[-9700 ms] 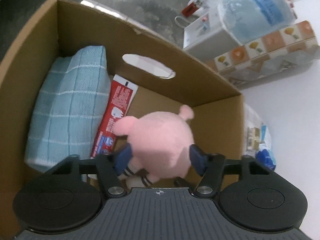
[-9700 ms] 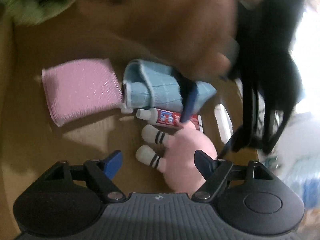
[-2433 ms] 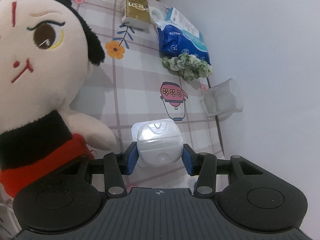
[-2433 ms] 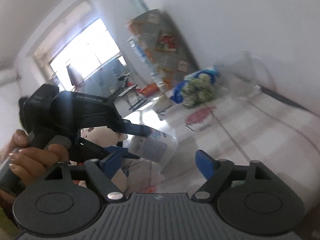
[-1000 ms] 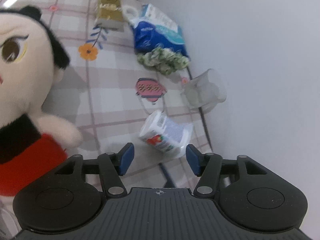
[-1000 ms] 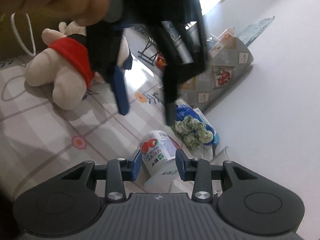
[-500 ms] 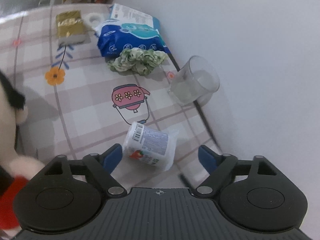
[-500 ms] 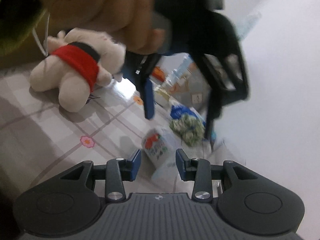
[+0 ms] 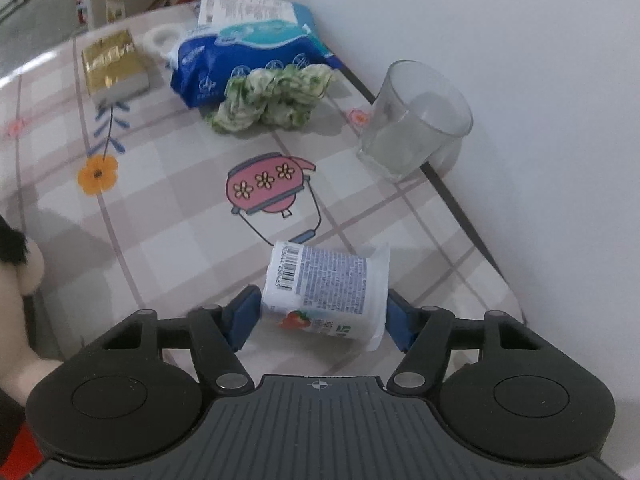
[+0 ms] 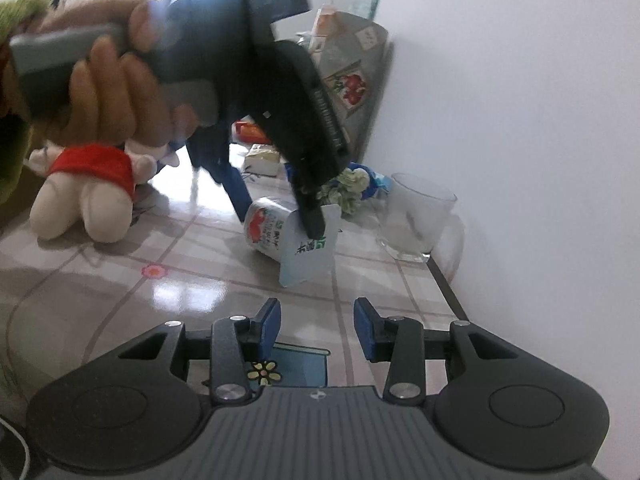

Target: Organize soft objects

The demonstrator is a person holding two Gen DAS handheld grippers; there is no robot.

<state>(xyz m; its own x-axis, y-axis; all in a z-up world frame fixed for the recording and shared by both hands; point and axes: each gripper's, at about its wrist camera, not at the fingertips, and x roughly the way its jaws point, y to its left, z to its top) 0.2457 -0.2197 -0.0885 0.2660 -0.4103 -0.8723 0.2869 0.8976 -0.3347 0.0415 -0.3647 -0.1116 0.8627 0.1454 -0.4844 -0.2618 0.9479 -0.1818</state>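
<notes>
The yogurt cup [image 9: 326, 290] was small and white, with a red strawberry, a black bar code and lots of tiny print. It lay on its side on the checked table [image 9: 168, 184], near the right edge, with its wide foil end [image 10: 308, 246] turned to the right. The left gripper [image 9: 318, 316] had a blue pad on each side of the cup. Its jaws were closing, and the left pad looked to be touching the cup's bottom. The right gripper [image 10: 316, 326] sat nearer, with nothing between its blue pads, and its jaws were opening a little.

Half a second before, the left jaws stood much wider and the cup lay loose between them. A second before, the right gripper's pads were at the cup; now they were well back from it.

A clear glass [image 9: 416, 120] stood far right by the wall. A green scrunchie [image 9: 276, 94] lay beside a blue pack [image 9: 244, 46]. A doll [image 10: 86, 184] lay far left.
</notes>
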